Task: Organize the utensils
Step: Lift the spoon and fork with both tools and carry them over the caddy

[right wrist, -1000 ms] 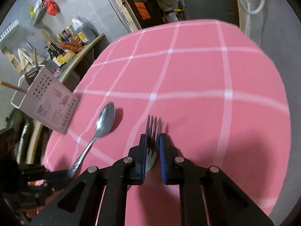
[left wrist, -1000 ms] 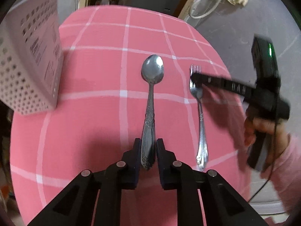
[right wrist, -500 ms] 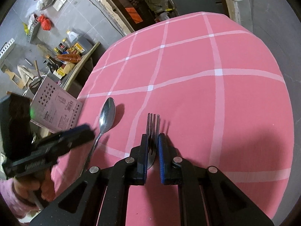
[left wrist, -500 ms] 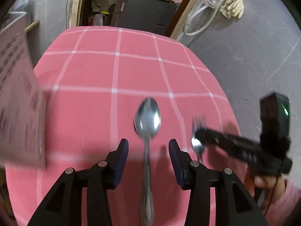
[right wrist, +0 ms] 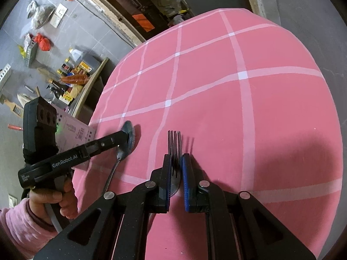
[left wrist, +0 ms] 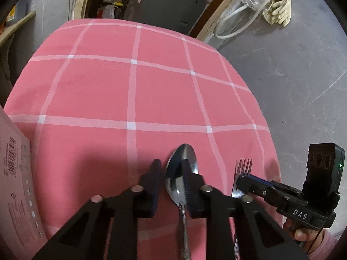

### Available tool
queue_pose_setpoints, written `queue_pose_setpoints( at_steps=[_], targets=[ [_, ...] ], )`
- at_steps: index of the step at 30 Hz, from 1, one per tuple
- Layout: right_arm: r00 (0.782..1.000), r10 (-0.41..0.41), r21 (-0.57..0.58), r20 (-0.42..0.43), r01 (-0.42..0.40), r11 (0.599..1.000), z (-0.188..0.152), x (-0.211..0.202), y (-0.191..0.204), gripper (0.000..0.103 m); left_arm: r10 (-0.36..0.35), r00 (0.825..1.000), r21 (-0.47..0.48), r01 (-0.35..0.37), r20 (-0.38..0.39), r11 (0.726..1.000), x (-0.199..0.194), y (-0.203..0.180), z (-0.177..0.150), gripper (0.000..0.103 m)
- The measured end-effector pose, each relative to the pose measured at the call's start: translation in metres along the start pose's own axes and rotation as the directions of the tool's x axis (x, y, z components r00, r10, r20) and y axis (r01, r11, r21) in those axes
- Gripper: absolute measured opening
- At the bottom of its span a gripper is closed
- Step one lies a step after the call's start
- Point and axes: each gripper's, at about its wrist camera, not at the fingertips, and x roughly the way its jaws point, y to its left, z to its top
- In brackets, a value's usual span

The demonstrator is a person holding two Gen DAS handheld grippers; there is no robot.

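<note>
A steel spoon (left wrist: 181, 173) lies on the pink checked tablecloth (left wrist: 134, 91). My left gripper (left wrist: 170, 169) is open, its fingers on either side of the spoon's bowl; the right finger overlaps the bowl. It also shows in the right wrist view (right wrist: 128, 134), low over the spoon (right wrist: 124, 147). A steel fork (right wrist: 174, 149) lies to the spoon's right. My right gripper (right wrist: 175, 164) straddles the fork's neck with a narrow gap, jaws close to the tines but apart. In the left wrist view the fork (left wrist: 243, 169) and right gripper (left wrist: 240, 183) sit at the right.
A white perforated utensil holder (left wrist: 15, 192) stands at the table's left edge, also seen behind the left gripper (right wrist: 76, 130). The round table's edge drops to grey floor on the right. A cluttered shelf with bottles (right wrist: 71, 73) stands beyond the left side.
My left gripper let go of the spoon's handle, opened, and moved forward to the spoon's bowl. My right gripper stayed around the fork's neck.
</note>
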Motion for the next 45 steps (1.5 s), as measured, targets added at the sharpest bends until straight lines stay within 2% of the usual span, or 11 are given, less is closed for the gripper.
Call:
queue_pose_setpoints(
  at_steps=[5,14,18,22,26,30,34,39,41,43,45],
  targets=[
    [1.000,-0.008,-0.004,0.013,0.008,1.000,-0.005,-0.009,0.005,0.004,-0.032,0.999,0.013,0.032,0.006,0.999,-0.007,-0.002,-0.003,0.004],
    [0.993,-0.036,-0.018,0.111,0.038,0.999,-0.015,-0.053,0.018,0.002,-0.081,0.995,0.051,0.078,0.054,0.996,-0.047,-0.020,-0.021,0.002],
    [0.981,-0.051,-0.067,0.190,0.065,0.996,-0.014,-0.084,0.034,0.003,-0.052,0.991,0.080,0.043,0.121,0.996,-0.077,-0.032,-0.031,0.002],
    [0.954,-0.038,-0.110,0.298,0.074,0.991,-0.006,-0.122,0.053,0.003,0.013,0.971,0.125,-0.045,0.241,0.991,-0.120,-0.046,-0.034,0.002],
    [0.916,-0.003,-0.172,0.401,0.079,0.982,0.010,-0.153,0.082,0.003,0.055,0.930,0.125,-0.107,0.363,0.986,-0.167,-0.051,-0.031,0.002],
    [0.873,0.064,-0.254,0.483,0.070,0.965,0.026,-0.175,0.123,0.003,0.074,0.871,0.084,-0.131,0.486,0.988,-0.226,-0.045,-0.019,0.002],
    [0.833,0.158,-0.337,0.531,0.036,0.941,0.044,-0.188,0.165,0.003,0.092,0.820,0.040,-0.138,0.564,0.990,-0.272,-0.029,-0.001,0.002],
    [0.779,0.259,-0.427,0.571,0.012,0.904,0.062,-0.186,0.223,0.003,0.175,0.740,0.003,-0.233,0.650,0.973,-0.320,-0.005,0.014,0.002],
    [0.763,0.283,-0.459,0.581,0.019,0.888,0.068,-0.182,0.245,0.003,0.219,0.700,-0.022,-0.279,0.680,0.960,-0.337,0.008,0.018,0.002],
    [0.752,0.301,-0.487,0.586,0.030,0.873,0.066,-0.178,0.264,0.003,0.257,0.663,-0.044,-0.320,0.704,0.946,-0.344,0.018,0.022,0.002],
    [0.752,0.314,-0.521,0.579,0.045,0.853,0.065,-0.171,0.282,0.003,0.287,0.629,-0.062,-0.355,0.722,0.933,-0.348,0.026,0.022,0.002]
  ],
)
